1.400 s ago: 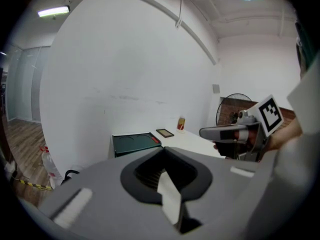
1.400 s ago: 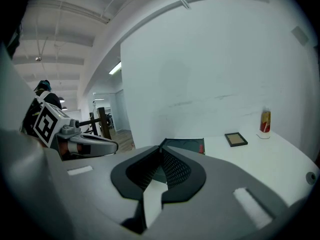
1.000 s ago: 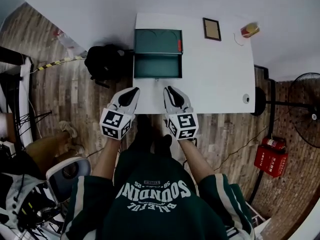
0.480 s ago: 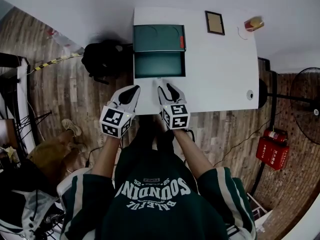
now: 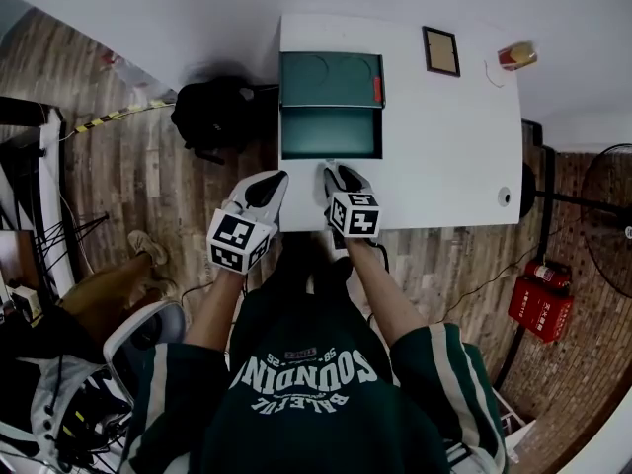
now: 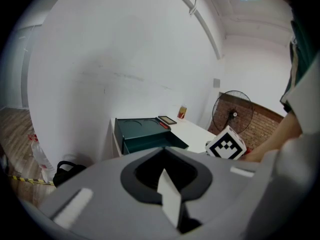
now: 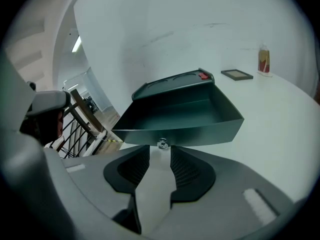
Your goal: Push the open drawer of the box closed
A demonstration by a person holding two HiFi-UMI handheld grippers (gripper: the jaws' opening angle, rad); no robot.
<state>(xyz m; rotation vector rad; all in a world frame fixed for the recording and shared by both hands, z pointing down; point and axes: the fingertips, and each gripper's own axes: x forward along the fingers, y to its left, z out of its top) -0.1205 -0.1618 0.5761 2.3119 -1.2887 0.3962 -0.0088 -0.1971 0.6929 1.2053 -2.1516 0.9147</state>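
2 grippers are held out in front of the body, 1 in each hand, both pointed forward and angled slightly toward each other. The left gripper (image 5: pixel 265 188) is kept a little further back and out to the side, with its jaws brought together and nothing between them. The right gripper (image 5: pixel 336 179) is reached further forward, with its jaws spread apart and nothing gripped between them. The left forearm (image 5: pixel 210 309) and right forearm (image 5: pixel 385 299) are bare below dark green sleeves (image 5: pixel 446 378).
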